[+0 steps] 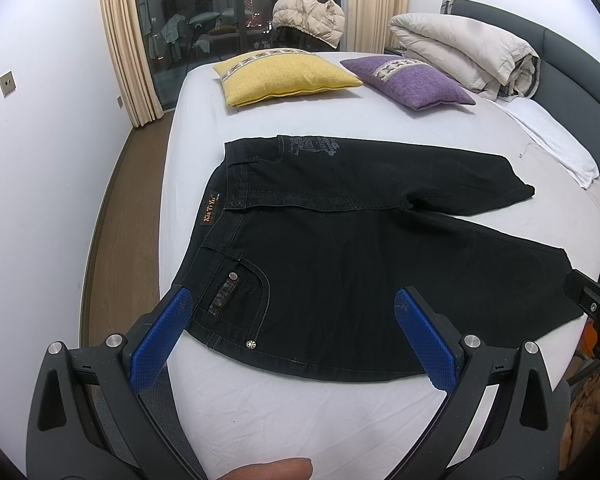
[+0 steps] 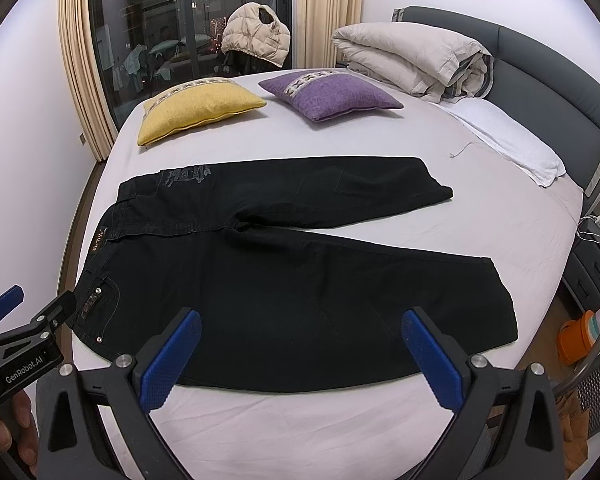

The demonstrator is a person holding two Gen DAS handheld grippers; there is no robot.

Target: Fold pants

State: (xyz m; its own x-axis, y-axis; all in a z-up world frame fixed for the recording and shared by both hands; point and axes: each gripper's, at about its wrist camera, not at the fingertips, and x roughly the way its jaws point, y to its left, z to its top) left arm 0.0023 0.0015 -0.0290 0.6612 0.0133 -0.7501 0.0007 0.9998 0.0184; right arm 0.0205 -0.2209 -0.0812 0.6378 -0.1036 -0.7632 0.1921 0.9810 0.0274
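From my left camera, the left hand-held gripper (image 1: 296, 312) hangs with its blue pads spread wide and empty, just over the near edge of the black jeans (image 1: 340, 248), by the waistband and front pocket. The jeans lie flat on the white bed (image 1: 300, 412), waist toward the left, both legs running right and splayed apart in a shallow V; the far leg ends short of the near one. Beyond them I see a yellow cushion (image 1: 284, 76) and, to its right, a purple cushion (image 1: 408, 80), then a folded beige duvet (image 1: 464, 48) against the grey headboard (image 1: 572, 68).

From my right camera, the right hand-held gripper (image 2: 302, 330) is likewise opened wide, holding nothing, poised above the thigh of the near leg. At the far left of that view the left gripper's body shows, gripped by a hand (image 2: 8, 436). A beige puffer vest (image 2: 258, 34) hangs before the dark window.
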